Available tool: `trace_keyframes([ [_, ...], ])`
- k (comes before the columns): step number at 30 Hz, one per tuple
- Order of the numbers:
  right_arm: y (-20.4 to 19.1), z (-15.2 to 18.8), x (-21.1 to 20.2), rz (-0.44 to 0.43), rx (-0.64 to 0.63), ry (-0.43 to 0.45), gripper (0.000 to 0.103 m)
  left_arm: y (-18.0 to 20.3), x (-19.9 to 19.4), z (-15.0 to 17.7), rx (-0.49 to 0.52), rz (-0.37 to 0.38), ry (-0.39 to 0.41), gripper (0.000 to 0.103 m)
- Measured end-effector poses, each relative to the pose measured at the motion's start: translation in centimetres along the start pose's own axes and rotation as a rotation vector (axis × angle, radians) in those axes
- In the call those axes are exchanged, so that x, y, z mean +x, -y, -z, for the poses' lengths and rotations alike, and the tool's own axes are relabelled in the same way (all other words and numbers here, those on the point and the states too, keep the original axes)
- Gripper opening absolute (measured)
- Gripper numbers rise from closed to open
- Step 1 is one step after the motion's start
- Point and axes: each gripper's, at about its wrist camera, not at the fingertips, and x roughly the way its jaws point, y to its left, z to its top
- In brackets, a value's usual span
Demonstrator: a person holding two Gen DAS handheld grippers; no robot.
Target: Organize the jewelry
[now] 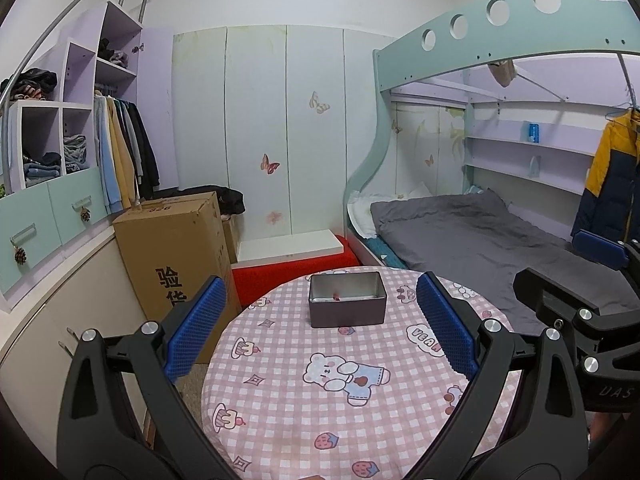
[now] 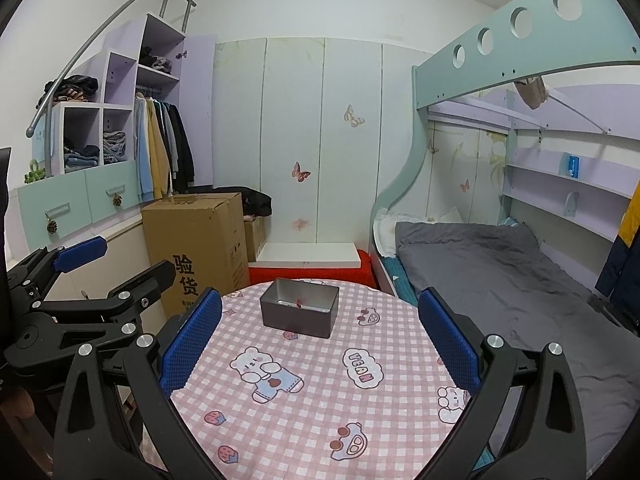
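Pink-checked cloth with cartoon bears covers the round surface, a bunk bed at the right of the frame. Near its far edge, upper centre, sits an open dark tin box with a silvery inside, long axis running left to right; something small and reddish lies inside. Left tool and right tool both gape wide, holding nothing.

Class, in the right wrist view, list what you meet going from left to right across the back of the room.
Hanging clothes → cardboard box → metal tin → grey bed.
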Motion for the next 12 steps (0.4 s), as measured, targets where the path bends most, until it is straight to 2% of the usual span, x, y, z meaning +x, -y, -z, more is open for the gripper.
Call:
trace_keyframes([
  [12,0.5,0.3,2.5,-0.004,0.025,-0.027,0.095,0.1,2.7,0.1,0.001,-0.004,-0.018,0.094],
])
